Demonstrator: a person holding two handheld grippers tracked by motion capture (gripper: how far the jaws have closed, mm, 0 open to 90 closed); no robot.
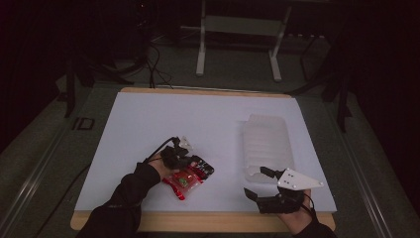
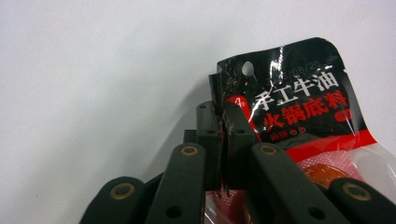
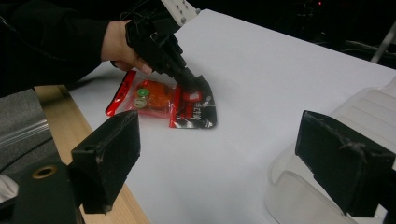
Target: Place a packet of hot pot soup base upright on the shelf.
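A sauce packet, black and red at one end and clear over an orange filling at the other, lies on the white tabletop at the front left. My left gripper is shut on it. In the left gripper view the two jaws pinch the black edge of the packet beside its hang hole. The right gripper view shows that gripper pressing down on the packet. My right gripper stands open near the front right edge, and its pads are wide apart with nothing between them.
A clear plastic tray lies on the right side of the table, its near end just beyond my right gripper; its rim also shows in the right gripper view. The table's wooden front edge runs below both hands. A metal stand is on the floor behind.
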